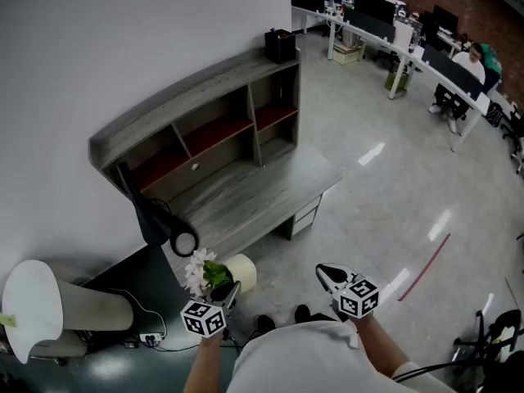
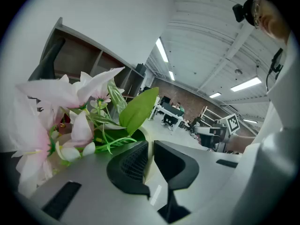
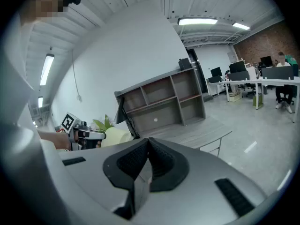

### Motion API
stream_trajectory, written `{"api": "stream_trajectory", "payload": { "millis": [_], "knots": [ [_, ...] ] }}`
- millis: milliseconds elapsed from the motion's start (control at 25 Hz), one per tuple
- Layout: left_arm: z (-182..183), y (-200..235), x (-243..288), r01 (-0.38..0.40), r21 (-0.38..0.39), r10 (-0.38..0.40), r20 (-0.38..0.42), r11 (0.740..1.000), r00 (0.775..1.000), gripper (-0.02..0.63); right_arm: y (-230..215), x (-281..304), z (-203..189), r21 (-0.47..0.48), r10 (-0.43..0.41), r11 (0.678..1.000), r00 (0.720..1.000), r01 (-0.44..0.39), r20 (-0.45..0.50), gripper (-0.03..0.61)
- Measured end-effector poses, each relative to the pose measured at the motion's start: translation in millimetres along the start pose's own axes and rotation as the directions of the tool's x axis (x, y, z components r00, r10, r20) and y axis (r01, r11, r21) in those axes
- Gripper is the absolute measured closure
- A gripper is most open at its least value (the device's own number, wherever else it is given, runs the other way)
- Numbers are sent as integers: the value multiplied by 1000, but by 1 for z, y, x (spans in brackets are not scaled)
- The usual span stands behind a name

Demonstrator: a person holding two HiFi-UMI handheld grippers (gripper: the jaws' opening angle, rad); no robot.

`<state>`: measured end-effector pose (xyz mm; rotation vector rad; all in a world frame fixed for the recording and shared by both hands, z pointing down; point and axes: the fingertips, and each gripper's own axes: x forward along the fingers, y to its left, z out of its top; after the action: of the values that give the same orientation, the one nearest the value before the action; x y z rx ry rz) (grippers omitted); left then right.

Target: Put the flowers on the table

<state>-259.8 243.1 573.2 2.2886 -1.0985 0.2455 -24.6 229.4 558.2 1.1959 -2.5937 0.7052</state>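
A cream pot (image 1: 241, 273) of pink-white flowers (image 1: 197, 270) with green leaves hangs above the floor, short of the grey desk (image 1: 246, 195). My left gripper (image 1: 226, 294) is shut on the pot's rim. In the left gripper view a thin strip of cream wall sits between the pads (image 2: 136, 161), and the flowers (image 2: 70, 111) spread to the left. My right gripper (image 1: 330, 275) is shut with nothing in it, off to the right of the pot. Its jaws (image 3: 148, 144) meet in the right gripper view, where the pot (image 3: 115, 137) shows at the left.
The desk carries a shelf unit (image 1: 205, 125) with a black box (image 1: 280, 46) on top. A black lamp-like object (image 1: 155, 215) leans at its left end. A white chair (image 1: 33, 301) and floor cables (image 1: 147, 336) lie left. A person sits among the office desks (image 1: 393, 23) far right.
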Motion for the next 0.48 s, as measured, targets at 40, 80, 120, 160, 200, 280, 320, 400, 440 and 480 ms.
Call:
{"api": "stream_trajectory", "payload": {
  "millis": [40,80,120,160,200,280,320,400,440,480],
  "knots": [
    [1,0,0,0,-2,0,2,1000,1000,561,0,0,0,0,0,1000,1000,0,0,560],
    [1,0,0,1,-3,0,4,1000,1000,561,0,1,0,0,0,1000,1000,0,0,560],
    [2,0,0,1,-5,-1,6,1000,1000,561,0,1,0,-1,0,1000,1000,0,0,560],
    [2,0,0,1,-6,-1,7,1000,1000,561,0,2,1,-1,0,1000,1000,0,1,560],
    [2,0,0,1,-7,-1,8,1000,1000,561,0,2,1,-1,0,1000,1000,0,0,560],
    [2,-1,1,1,-9,-1,10,1000,1000,561,0,3,1,-2,2,1000,1000,-2,0,560],
    [1,-1,1,1,-10,0,10,1000,1000,561,-1,3,0,-2,3,1000,1000,-3,-1,560],
    [1,-2,2,-1,-11,1,10,1000,1000,561,-1,2,0,-1,7,1000,1000,-7,-2,560],
    [0,-3,2,-2,-11,2,9,1000,1000,561,-2,2,0,0,7,1000,1000,-7,-3,560],
    [1,-3,3,-2,-11,2,8,1000,1000,561,-3,3,0,1,7,1000,1000,-7,-3,560]
  ]
}}
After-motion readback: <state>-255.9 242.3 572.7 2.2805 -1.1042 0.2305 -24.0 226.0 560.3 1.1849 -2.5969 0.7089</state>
